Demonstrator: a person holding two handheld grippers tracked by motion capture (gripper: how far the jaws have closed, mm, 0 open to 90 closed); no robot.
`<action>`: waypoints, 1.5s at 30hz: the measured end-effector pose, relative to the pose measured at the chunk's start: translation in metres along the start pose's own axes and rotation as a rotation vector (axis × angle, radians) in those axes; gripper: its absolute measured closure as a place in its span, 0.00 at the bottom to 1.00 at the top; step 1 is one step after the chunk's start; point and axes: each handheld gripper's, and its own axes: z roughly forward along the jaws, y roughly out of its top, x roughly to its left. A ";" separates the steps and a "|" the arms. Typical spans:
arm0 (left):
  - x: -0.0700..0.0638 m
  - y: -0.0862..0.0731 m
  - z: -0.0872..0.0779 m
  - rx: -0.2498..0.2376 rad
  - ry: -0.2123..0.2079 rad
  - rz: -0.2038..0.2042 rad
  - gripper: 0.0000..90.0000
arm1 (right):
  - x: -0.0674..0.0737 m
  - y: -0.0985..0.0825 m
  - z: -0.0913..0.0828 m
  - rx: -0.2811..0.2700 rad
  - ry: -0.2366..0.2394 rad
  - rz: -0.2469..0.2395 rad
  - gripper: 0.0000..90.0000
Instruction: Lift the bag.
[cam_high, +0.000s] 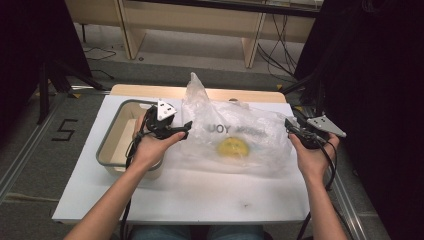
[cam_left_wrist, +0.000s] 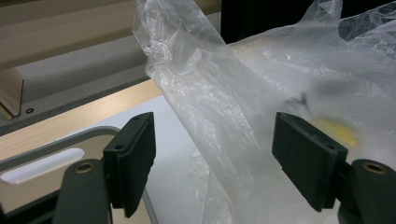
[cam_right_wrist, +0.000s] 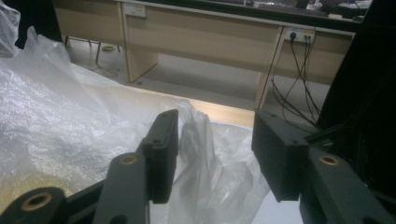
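Note:
A crumpled clear plastic bag (cam_high: 235, 125) with a yellow round face print (cam_high: 232, 147) and grey lettering lies on the white table (cam_high: 200, 195). My left gripper (cam_high: 186, 128) is at the bag's left edge. Its jaws stand wide apart in the left gripper view (cam_left_wrist: 215, 154), with a fold of the bag (cam_left_wrist: 219, 102) hanging between them, touching neither pad. My right gripper (cam_high: 290, 127) is at the bag's right edge. It is open (cam_right_wrist: 215, 140), and a loose flap of the bag (cam_right_wrist: 201, 149) rises between its jaws without being pinched.
A shallow grey-rimmed bin (cam_high: 111, 131) sits on the table's left side under my left hand; its rim (cam_left_wrist: 56, 142) shows beside the left jaw. Wooden desks and cables stand behind the table. Dark stands flank both sides.

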 end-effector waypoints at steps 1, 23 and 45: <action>0.000 0.000 0.000 0.000 0.000 0.000 0.33 | 0.000 0.000 0.000 -0.003 -0.003 0.000 0.56; 0.000 -0.002 -0.003 0.013 -0.008 0.000 0.34 | 0.005 0.003 -0.009 -0.005 0.052 -0.028 0.41; 0.001 -0.013 -0.016 0.042 -0.052 -0.003 0.33 | 0.015 -0.010 -0.025 0.029 0.142 -0.047 0.41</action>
